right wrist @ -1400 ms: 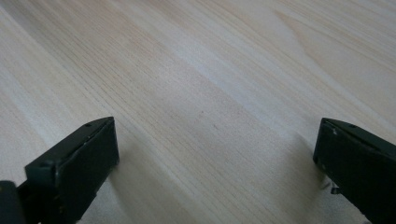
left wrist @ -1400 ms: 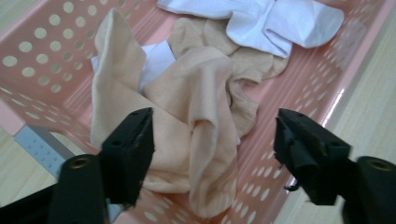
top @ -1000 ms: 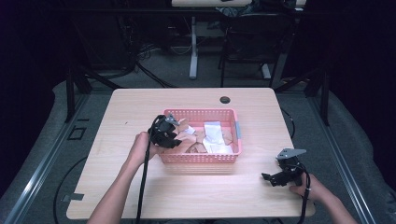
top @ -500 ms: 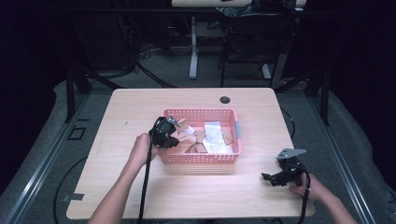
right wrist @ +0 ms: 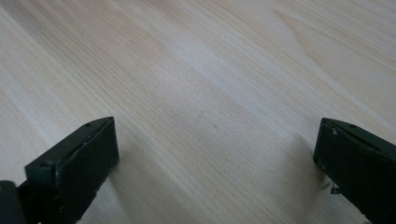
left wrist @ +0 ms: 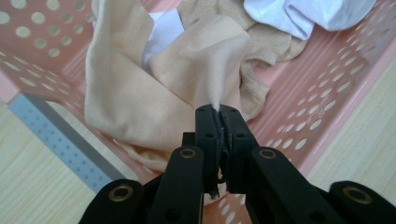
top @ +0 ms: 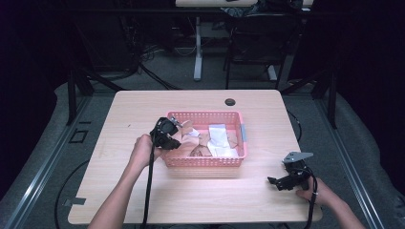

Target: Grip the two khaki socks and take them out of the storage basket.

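Note:
A pink perforated basket [top: 206,161] sits mid-table with beige and white cloths in it. My left gripper [top: 177,129] reaches over the basket's left end. In the left gripper view that gripper [left wrist: 219,111] is shut on a pinch of beige cloth [left wrist: 154,88], which rises to a peak at its tips; the jaws have just closed on it. More white cloth [left wrist: 308,14] lies further in the basket [left wrist: 322,116]. My right gripper [top: 273,182] rests low at the table's front right, held by a hand. In the right gripper view its jaws stand wide apart over bare wood [right wrist: 210,88]: that gripper [right wrist: 215,158] is open.
The light wooden table [top: 143,109] has a dark round grommet [top: 230,101] near its far edge. A grey tag [top: 244,132] is on the basket's right end. Cables trail from both grippers toward the front edge. Dark desks and chair legs stand beyond the table.
The left gripper has shifted slightly at the basket's left end. The right hand and its gripper have stayed put.

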